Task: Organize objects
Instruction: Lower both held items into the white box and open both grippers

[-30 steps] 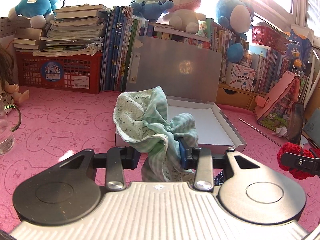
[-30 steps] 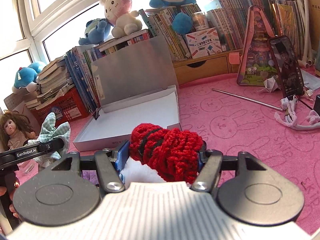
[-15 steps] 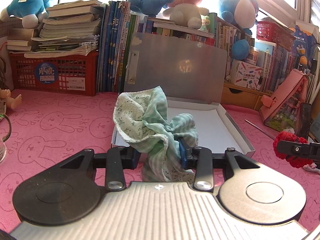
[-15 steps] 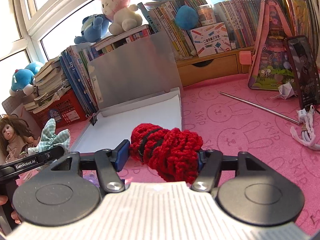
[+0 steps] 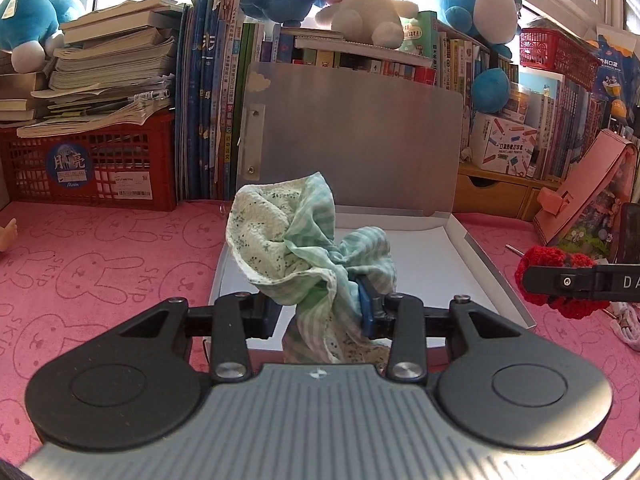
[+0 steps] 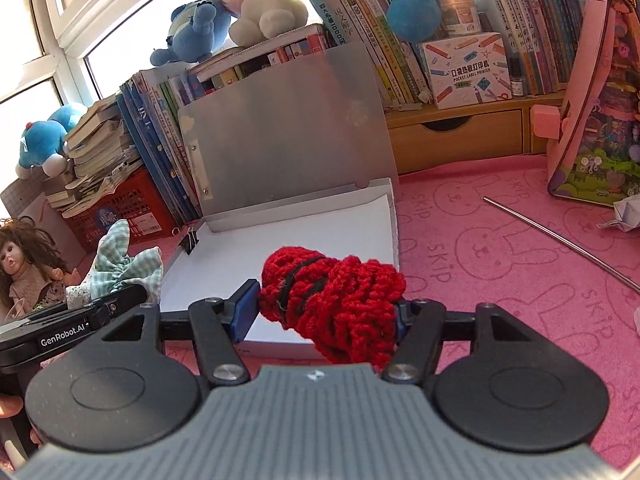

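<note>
Both claws have crept closer to the open box [image 5: 496, 276] ahead. Left claw [image 5: 318, 306] grips green cloth [image 5: 304, 248], right claw [image 6: 320, 308] pinches red knit [image 6: 340, 300]; floppy cloth might snag the rim.

Left black two-finger gripper [image 5: 320, 304] was clamped on a green-and-white checked cloth bundle [image 5: 308, 248]. Right black two-finger gripper [image 6: 324, 312] was clamped on a red crocheted yarn piece [image 6: 336, 300], both level, side by side.
</note>
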{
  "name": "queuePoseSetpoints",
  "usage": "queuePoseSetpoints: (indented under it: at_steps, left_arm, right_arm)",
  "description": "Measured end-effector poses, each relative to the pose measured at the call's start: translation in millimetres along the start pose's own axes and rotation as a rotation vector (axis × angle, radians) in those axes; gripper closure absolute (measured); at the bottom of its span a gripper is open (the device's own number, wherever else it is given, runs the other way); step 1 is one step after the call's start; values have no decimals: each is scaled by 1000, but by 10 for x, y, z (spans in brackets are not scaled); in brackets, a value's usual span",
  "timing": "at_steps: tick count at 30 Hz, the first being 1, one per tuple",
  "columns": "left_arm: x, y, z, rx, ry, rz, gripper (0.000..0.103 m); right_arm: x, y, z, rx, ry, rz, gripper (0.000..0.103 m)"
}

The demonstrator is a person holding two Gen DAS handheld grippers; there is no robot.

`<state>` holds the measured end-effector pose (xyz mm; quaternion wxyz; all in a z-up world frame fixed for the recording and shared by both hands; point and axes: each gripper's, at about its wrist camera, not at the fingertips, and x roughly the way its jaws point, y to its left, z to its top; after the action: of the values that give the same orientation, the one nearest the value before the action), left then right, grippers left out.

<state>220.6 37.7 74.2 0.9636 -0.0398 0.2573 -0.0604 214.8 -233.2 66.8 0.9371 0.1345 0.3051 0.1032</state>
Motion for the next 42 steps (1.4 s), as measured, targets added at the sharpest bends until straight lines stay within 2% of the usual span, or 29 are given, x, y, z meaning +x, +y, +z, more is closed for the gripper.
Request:
queuePoseSetpoints:
  at_steps: [10,16,25,34,42]
  left_arm:
    - [429,48,59,-20,39,12,60]
    - [661,18,139,-25,63,9,60]
    - [1064,64,245,-32,97,30,60]
    - [1373,131,301,-6,116,42,60]
    - [1523,176,270,-25,133,34,58]
  right_arm:
    - [599,10,198,28,47,-18,38]
    - [862,109,287,-3,70,-20,38]
    - [1264,64,459,65,119,-5,38]
    - [1574,21,538,71,131,-2,38]
    - [1743,-14,484,62,146,-23,38]
